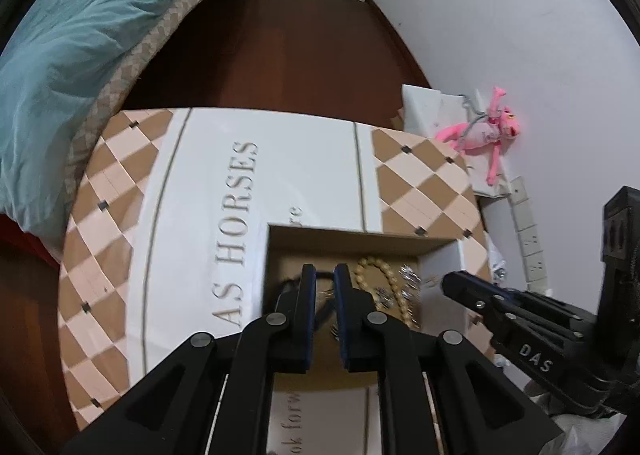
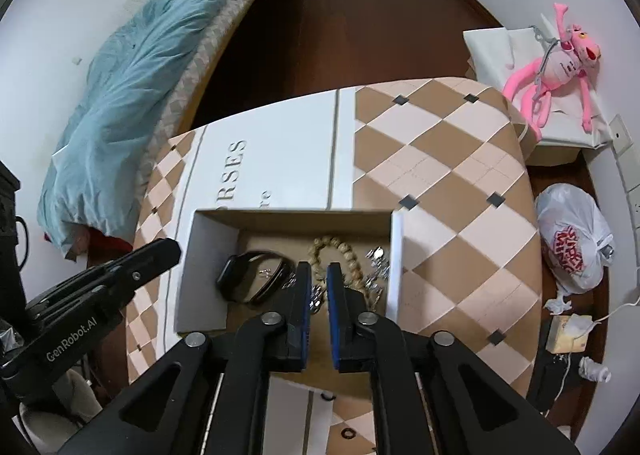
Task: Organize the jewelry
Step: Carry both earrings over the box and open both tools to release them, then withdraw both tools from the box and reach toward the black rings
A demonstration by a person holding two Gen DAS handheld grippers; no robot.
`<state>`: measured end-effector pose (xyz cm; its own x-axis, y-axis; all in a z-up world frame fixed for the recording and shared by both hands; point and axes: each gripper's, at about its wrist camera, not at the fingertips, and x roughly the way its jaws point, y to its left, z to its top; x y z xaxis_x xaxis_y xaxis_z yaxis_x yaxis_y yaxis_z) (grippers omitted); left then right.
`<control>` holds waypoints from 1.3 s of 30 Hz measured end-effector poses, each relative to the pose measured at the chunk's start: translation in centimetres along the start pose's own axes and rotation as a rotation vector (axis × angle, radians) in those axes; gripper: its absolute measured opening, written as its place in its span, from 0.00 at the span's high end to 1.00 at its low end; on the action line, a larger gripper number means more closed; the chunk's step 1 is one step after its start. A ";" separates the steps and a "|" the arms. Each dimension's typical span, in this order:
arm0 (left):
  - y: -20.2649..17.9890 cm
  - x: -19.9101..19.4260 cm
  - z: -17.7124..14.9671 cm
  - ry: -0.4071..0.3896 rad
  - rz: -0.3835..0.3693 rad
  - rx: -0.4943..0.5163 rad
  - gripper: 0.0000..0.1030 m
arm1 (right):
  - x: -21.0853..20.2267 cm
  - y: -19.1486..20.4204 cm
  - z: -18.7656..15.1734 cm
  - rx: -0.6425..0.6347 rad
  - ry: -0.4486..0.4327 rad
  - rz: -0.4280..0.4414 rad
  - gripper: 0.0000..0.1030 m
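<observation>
An open cardboard box [image 2: 208, 267] stands on the patterned table [image 2: 460, 175]. It holds a black smartwatch [image 2: 250, 281], a beige bead necklace [image 2: 344, 255] and several small silver pieces [image 2: 378, 267]. My right gripper [image 2: 319, 273] hovers over the box middle, jaws slightly apart, nothing between them. My left gripper [image 1: 324, 275] is over the box [image 1: 348, 241], jaws narrowly apart, above the watch strap [image 1: 288, 287], with the beads [image 1: 380, 275] to its right. Each gripper shows in the other's view: the right one [image 1: 468, 287], the left one [image 2: 160, 253].
A bed with a teal duvet [image 2: 140, 95] lies to the left. A pink plush toy [image 2: 552, 67] sits on a white box at right. A white plastic bag [image 2: 572, 239] and clutter lie on the floor. Small dark rings [image 2: 348, 433] lie on the table near me.
</observation>
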<state>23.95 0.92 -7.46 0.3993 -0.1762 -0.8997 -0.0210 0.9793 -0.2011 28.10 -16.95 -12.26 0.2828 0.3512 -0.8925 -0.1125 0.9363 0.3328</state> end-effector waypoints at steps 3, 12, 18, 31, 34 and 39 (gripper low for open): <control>0.4 0.0 0.4 -0.010 0.055 0.007 0.51 | -0.3 -0.2 0.4 -0.003 -0.008 -0.027 0.60; 1.3 -0.3 -0.3 -0.050 0.157 0.017 0.03 | -1.6 0.4 -0.5 -0.057 -0.050 -0.135 0.24; 1.2 -1.6 -1.2 -0.106 0.182 0.038 0.02 | -2.4 1.1 -1.7 -0.090 -0.069 -0.195 0.11; 0.3 -3.7 -7.7 -0.162 0.219 0.067 0.02 | -5.2 0.1 -10.6 -0.070 -0.153 -0.213 0.05; 0.4 -2.2 -10.6 -0.122 0.238 0.066 0.02 | -3.4 -1.0 -14.2 -0.046 -0.121 -0.202 0.08; 0.7 0.4 -14.0 -0.043 0.259 0.065 0.02 | -0.4 -1.5 -17.7 -0.041 -0.072 -0.169 0.28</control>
<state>11.25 0.16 -13.41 0.4273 0.0839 -0.9002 -0.0688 0.9958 0.0602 11.26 -18.62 -17.79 0.3685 0.1897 -0.9101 -0.0958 0.9815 0.1658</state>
